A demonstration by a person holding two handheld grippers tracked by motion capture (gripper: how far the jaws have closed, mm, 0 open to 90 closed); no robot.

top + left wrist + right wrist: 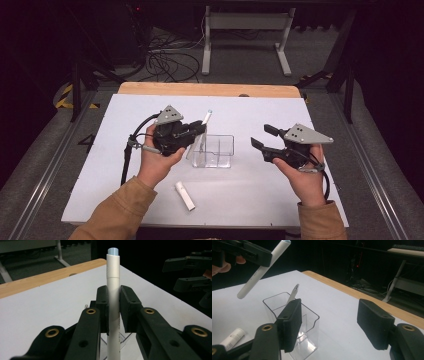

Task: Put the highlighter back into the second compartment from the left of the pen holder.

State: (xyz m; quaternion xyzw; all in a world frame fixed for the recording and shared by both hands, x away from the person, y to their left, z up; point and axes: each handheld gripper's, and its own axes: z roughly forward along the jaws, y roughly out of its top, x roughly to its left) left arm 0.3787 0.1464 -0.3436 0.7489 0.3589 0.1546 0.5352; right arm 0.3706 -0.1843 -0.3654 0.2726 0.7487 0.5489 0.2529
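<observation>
Carrying: left gripper (200,129) is clamped on a white marker (113,290), held above the table at the 10 o'clock corner of the clear holder (214,150).
Advice: I'd tip the marker upright over a free compartment before loosening the jaws; the holder looks light and could tip.
Holder: rigid transparent plastic, boxy, partitioned, one pen (293,293) leaning inside.
Spare marker (185,195): smooth white cylinder, lying at 7 o'clock from the holder.
Right gripper (260,136): jaws apart, empty, at 3 o'clock.

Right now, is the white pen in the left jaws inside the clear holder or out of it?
Out: the left gripper holds the white pen in the air beside the clear holder.
</observation>
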